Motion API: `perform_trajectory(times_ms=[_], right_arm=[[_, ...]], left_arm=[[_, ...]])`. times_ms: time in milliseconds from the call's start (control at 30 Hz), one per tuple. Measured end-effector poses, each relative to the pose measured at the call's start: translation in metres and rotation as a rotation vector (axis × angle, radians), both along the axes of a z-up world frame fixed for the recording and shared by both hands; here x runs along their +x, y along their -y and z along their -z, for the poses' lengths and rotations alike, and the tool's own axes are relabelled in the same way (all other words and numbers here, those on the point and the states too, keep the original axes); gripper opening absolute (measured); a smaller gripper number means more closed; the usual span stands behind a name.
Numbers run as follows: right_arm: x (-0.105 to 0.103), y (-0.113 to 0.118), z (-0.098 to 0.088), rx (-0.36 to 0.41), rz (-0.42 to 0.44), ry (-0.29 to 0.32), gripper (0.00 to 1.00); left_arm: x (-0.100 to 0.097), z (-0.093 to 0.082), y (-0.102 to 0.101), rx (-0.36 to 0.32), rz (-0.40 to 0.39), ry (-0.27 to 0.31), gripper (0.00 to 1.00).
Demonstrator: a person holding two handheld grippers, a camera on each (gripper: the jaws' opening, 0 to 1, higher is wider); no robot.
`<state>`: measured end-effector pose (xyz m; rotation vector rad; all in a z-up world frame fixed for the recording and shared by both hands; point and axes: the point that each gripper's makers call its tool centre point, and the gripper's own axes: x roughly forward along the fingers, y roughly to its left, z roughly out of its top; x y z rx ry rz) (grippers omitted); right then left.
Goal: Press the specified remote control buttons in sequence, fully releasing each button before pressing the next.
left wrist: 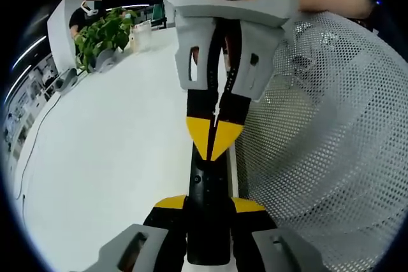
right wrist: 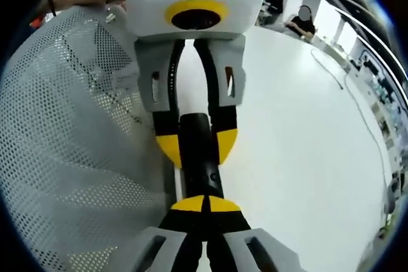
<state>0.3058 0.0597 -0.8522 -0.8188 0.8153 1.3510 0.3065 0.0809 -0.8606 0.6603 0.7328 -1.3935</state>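
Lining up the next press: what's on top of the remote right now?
The right hand-held gripper, jaws shut, tips sit on the black remote. The button beneath is covered. The left hand-held gripper clamps the remote's end.

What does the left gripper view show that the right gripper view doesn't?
Left gripper view: green leafy plant at the far edge of the white table. Right gripper view: thin dark cable on the table. Both: slim black remote control clamped in the left gripper, right gripper shut, tips on it, white mesh surface alongside.
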Motion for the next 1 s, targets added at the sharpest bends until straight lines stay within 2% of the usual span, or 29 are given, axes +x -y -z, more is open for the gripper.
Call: perform_trajectory(times_ms=[167,233,767,933,1000], right_arm=[[0.001,-0.002,-0.003,0.006,0.007,0.010,0.00],[0.000,-0.007,-0.004,0.030,-0.001,0.002,0.00],[0.001,-0.008,0.001,-0.007,-0.053,0.050,0.00],[0.002,-0.008,0.000,0.007,-0.030,0.033,0.00],[-0.001,-0.011,-0.002,0.002,-0.064,0.057,0.00]], left_arm=[[0.000,0.000,0.000,-0.001,-0.001,0.000,0.25],[0.000,0.000,0.000,0.000,-0.001,0.000,0.25],[0.000,0.000,0.000,-0.002,-0.004,-0.005,0.25],[0.000,0.000,0.000,-0.010,-0.008,-0.012,0.25],[0.000,0.000,0.000,-0.015,-0.009,-0.013,0.25]])
